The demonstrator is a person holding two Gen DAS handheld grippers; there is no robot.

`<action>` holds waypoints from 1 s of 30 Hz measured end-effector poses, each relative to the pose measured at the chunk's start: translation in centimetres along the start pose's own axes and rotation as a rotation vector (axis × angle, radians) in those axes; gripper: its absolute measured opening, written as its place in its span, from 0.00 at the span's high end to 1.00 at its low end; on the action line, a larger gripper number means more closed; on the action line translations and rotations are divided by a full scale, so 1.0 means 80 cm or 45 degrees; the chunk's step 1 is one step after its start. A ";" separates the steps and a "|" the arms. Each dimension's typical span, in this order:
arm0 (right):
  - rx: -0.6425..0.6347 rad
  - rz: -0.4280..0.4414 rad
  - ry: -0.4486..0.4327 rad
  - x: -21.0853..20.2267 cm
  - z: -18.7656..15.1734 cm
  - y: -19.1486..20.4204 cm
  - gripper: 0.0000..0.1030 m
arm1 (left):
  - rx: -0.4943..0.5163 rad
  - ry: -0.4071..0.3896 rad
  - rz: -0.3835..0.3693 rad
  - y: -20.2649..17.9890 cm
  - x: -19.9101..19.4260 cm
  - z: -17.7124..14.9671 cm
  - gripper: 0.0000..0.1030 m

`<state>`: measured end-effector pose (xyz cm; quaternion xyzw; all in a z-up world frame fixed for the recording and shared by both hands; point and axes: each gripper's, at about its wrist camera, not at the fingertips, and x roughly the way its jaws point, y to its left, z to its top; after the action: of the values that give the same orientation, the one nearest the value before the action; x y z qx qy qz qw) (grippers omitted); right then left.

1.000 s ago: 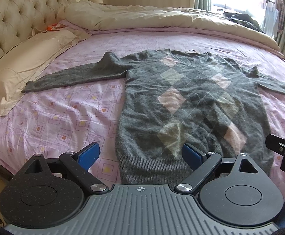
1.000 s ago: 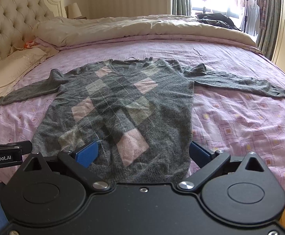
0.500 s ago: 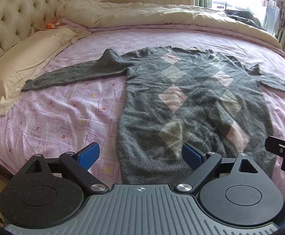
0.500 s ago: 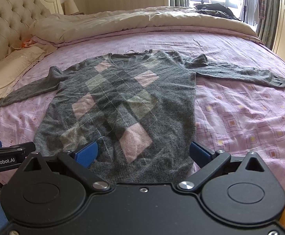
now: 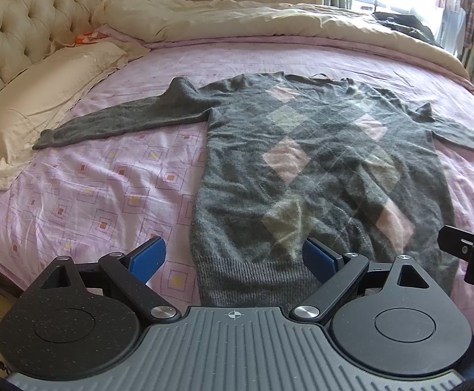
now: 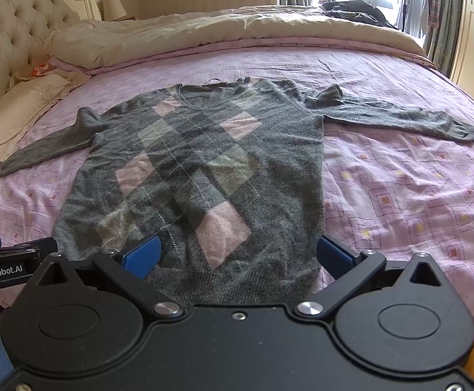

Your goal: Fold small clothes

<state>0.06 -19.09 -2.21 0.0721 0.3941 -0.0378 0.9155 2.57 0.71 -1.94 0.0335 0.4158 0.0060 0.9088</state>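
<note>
Since a second ago both cameras have tipped slightly, so the grey argyle sweater (image 5: pixel 321 176) sits a little lower in each view, though it has not shifted on the bed (image 5: pixel 106 189): it lies flat, front up, sleeves spread, hem toward the cameras. The left hand-held gripper (image 5: pixel 233 257) hangs over the hem's left corner with fingers wide apart, holding nothing; the right hand-held gripper (image 6: pixel 240 254) is likewise spread over the hem's right part. Only the left view shows the pillow (image 5: pixel 41 97) fully; only the right view shows the whole right sleeve (image 6: pixel 400 117) and what seems a lamp (image 6: pixel 113 6).
</note>
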 end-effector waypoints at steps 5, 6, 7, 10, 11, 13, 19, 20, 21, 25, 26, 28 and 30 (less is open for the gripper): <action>0.045 -0.008 0.038 0.004 0.001 -0.005 0.00 | 0.002 0.003 -0.001 -0.001 0.000 0.001 0.11; 0.048 -0.016 0.048 0.006 0.002 -0.006 0.00 | 0.002 0.005 -0.001 -0.001 0.000 0.001 0.11; 0.050 -0.027 0.056 0.007 0.002 -0.006 0.00 | 0.002 0.008 -0.002 -0.001 0.001 0.001 0.11; 0.054 -0.047 0.075 0.010 0.004 -0.008 0.00 | 0.000 0.015 -0.002 -0.003 0.002 0.003 0.11; 0.057 -0.046 0.076 0.011 0.004 -0.009 0.00 | -0.001 0.018 -0.004 -0.002 0.003 0.003 0.11; 0.061 -0.039 0.072 0.011 0.004 -0.010 0.00 | -0.004 0.023 -0.007 -0.002 0.004 0.004 0.11; 0.020 -0.080 0.080 0.019 0.008 -0.006 0.00 | 0.003 0.023 0.014 -0.004 0.008 0.006 0.11; 0.006 -0.092 0.090 0.022 0.009 -0.005 0.00 | 0.008 0.021 0.021 -0.005 0.009 0.007 0.11; -0.007 -0.099 0.096 0.024 0.009 -0.005 0.00 | 0.014 0.021 0.027 -0.006 0.011 0.009 0.11; -0.015 -0.086 0.089 0.030 0.010 -0.010 0.01 | 0.025 0.046 0.050 -0.008 0.020 0.016 0.11; -0.003 -0.078 0.083 0.032 0.012 -0.014 0.01 | 0.028 0.049 0.045 -0.008 0.022 0.018 0.11; 0.020 -0.058 0.076 0.036 0.015 -0.023 0.01 | 0.021 0.053 0.033 -0.008 0.026 0.023 0.11; 0.063 -0.031 0.086 0.044 0.022 -0.038 0.01 | 0.011 0.046 0.016 -0.007 0.031 0.029 0.11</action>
<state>3.34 -22.39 -3.88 0.0910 0.4246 -0.0562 0.8990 5.91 0.08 -2.35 0.0399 0.4320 0.0104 0.9009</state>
